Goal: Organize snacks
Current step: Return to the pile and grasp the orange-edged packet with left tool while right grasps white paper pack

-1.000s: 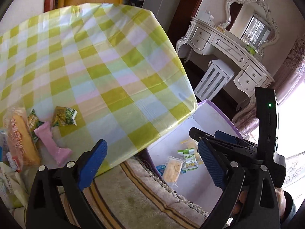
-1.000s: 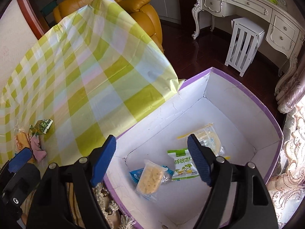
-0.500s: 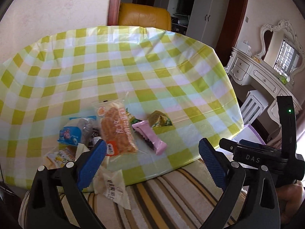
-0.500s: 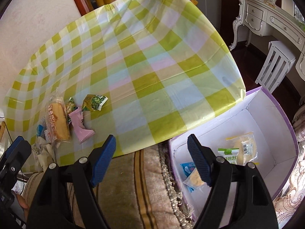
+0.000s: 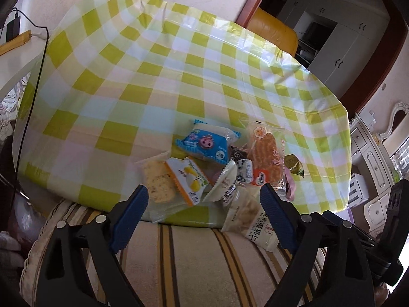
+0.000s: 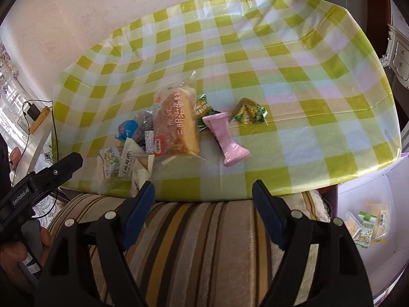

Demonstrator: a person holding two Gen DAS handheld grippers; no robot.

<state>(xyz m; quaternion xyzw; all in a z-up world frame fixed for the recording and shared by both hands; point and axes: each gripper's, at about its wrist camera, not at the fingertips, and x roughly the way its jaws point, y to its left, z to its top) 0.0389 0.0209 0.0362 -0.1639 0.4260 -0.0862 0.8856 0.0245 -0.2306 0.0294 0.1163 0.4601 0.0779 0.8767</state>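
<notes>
Snacks (image 5: 219,168): crinkly plastic packets heaped at the counter's (image 5: 153,76) near edge.
Left tool (image 5: 202,220): spread wide, empty.
Right tool (image 6: 203,215): spread wide, empty.

Place: we see a home.
Evidence: we note a yellow leather armchair (image 5: 274,32), ornate white dresser (image 5: 370,148), green-checked plastic-covered desk (image 6: 255,58).

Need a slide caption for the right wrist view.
Open right gripper faces snack pile on checked table; box at right.
</notes>
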